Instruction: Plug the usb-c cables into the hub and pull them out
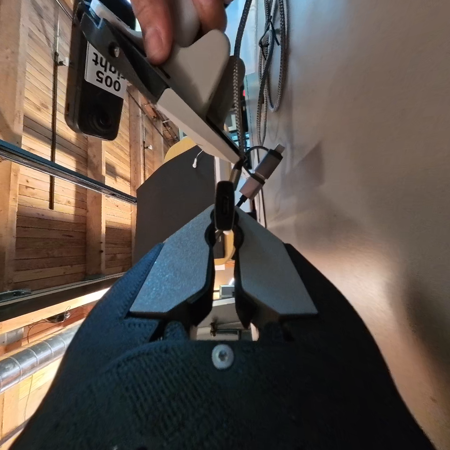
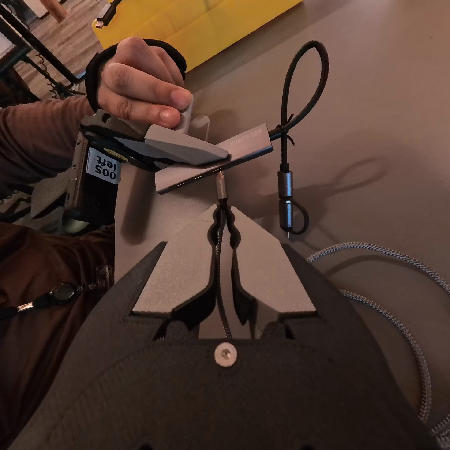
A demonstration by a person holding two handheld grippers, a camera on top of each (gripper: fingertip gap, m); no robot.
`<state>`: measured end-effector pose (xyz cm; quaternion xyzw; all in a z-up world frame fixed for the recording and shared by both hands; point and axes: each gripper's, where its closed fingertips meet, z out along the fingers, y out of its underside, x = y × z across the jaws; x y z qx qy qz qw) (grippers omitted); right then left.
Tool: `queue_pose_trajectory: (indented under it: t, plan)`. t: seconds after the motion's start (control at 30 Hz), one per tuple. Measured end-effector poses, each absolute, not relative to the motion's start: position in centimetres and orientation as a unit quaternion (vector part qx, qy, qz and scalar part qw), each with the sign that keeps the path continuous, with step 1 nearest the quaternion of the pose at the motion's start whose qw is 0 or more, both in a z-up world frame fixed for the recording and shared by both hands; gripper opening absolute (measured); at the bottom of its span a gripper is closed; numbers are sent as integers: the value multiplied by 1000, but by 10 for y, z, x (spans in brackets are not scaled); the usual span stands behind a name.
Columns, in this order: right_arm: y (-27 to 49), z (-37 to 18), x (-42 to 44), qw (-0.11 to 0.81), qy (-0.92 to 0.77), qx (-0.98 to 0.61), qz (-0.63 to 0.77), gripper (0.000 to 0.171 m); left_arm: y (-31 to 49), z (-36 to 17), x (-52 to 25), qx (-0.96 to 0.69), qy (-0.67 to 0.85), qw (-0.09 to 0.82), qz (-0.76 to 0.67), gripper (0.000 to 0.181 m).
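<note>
In the right wrist view a slim grey hub point(image 2: 250, 143) is held level above the table by my left gripper point(image 2: 216, 158), shut on its middle. My right gripper point(image 2: 222, 209) is shut on a braided usb-c cable point(image 2: 221, 280) just behind its silver plug point(image 2: 221, 186). The plug's tip meets a port on the hub's near side; how deep it sits I cannot tell. In the left wrist view my left gripper point(image 1: 224, 215) pinches the hub point(image 1: 224, 199) end-on, and the right gripper point(image 1: 233, 155) comes in from above with the cable point(image 1: 235, 80).
The hub's own black lead point(image 2: 302, 92) loops up and hangs down to a silver adapter point(image 2: 286, 194). Slack braided cable point(image 2: 389, 265) lies coiled on the grey table point(image 2: 377, 109) at the right. A yellow object point(image 2: 194, 24) lies beyond. A person's hand point(image 2: 136, 85) and sleeve are on the left. Only a small space, under 4 cm, lies between the two pairs of fingers. From either gripper's tips it is about 25 centimeters to the yellow object point(image 2: 194, 24).
</note>
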<state>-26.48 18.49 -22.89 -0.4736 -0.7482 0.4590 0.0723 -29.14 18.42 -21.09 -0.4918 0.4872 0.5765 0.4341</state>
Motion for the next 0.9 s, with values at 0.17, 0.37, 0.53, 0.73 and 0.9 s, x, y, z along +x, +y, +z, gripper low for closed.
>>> queue_pose_trajectory:
  t: [0.17,0.37,0.53,0.73,0.9]
  plan:
    - [183,-227,-264,68,-746,-471,466,2,184,-209,-291,-488,487,433,580,8]
    - [184,-225,-264,68,-743,-471,470,2,184,-209,-290,-483,489,431,584,8]
    - [182,-227,-262,59,-745,-470,469,2,183,-208,-288,-474,493,429,590,7]
    - [180,-234,-254,30,-759,-466,453,2,184,-213,-281,-452,515,413,599,7]
    - [181,-232,-252,7,-747,-472,468,2,183,-212,-278,-442,519,414,604,8]
